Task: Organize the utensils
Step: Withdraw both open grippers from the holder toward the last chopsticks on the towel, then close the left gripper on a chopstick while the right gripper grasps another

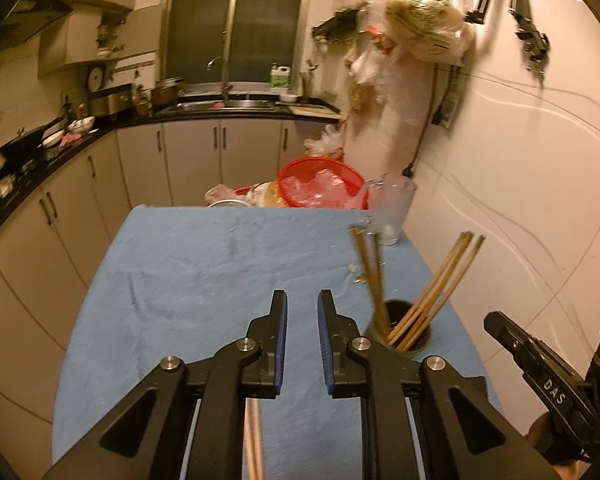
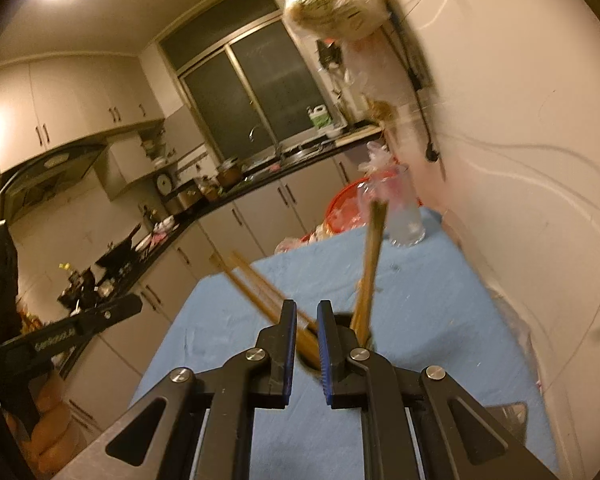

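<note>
While my left gripper (image 1: 302, 312) angles downward over the blue tablecloth (image 1: 204, 280), its blue-padded jaws stand a narrow gap apart with nothing between them, so it is released and empty. My right gripper (image 2: 305, 320) also tips downward, rolled so that the kitchen leans in its view; its jaws are parted by a slim gap too, and though chopsticks show through that gap, they lie beyond the pads, which press on nothing. Just ahead of the right fingertips stands the dark cup (image 1: 404, 332), partly hidden behind them, holding the wooden chopsticks (image 1: 432, 288) in two fanned bunches, one leaning each way; from the left wrist view the cup sits just right of my left fingers. Part of my right gripper's black frame shows at the lower right edge of the left view, near the cup. Farther along the table, close to the white wall (image 1: 520, 200), a clear glass jug (image 1: 394, 212) stands upright. Beyond the table's far edge sits a red basket (image 1: 320, 184) filled with crumpled plastic, and behind it run cabinets, a sink counter (image 1: 228, 110) and a dark window (image 1: 236, 28).
</note>
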A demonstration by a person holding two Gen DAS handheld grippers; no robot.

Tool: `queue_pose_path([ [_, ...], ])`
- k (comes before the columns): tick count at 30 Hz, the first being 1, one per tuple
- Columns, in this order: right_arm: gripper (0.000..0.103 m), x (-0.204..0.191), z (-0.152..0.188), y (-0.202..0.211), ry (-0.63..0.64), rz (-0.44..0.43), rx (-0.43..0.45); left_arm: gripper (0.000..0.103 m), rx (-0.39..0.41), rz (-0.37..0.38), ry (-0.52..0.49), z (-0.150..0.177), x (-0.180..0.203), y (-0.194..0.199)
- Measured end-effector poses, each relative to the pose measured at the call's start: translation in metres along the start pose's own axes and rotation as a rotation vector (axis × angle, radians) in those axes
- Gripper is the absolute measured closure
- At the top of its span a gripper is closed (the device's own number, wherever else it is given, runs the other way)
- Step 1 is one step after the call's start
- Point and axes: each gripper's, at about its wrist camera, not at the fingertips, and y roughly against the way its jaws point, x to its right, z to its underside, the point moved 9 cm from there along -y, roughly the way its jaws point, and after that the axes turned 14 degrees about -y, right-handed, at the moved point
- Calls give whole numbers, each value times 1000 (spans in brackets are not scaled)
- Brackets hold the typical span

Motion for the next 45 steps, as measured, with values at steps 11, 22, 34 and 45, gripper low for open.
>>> queue_pose_path([
  [11,91,-26,66,-32,79,11,-139,87,-79,-42,78,56,-51,-9],
  [22,91,-25,115,-67,78,40,-260,75,-370,78,121,133,-62,-93],
  [34,91,-7,113,-70,53,55,-278,75,-515,79,108,154,-36,-158],
  [45,91,-27,128,-85,117,68,-347,77,-529,-28,152,166,-68,-148],
])
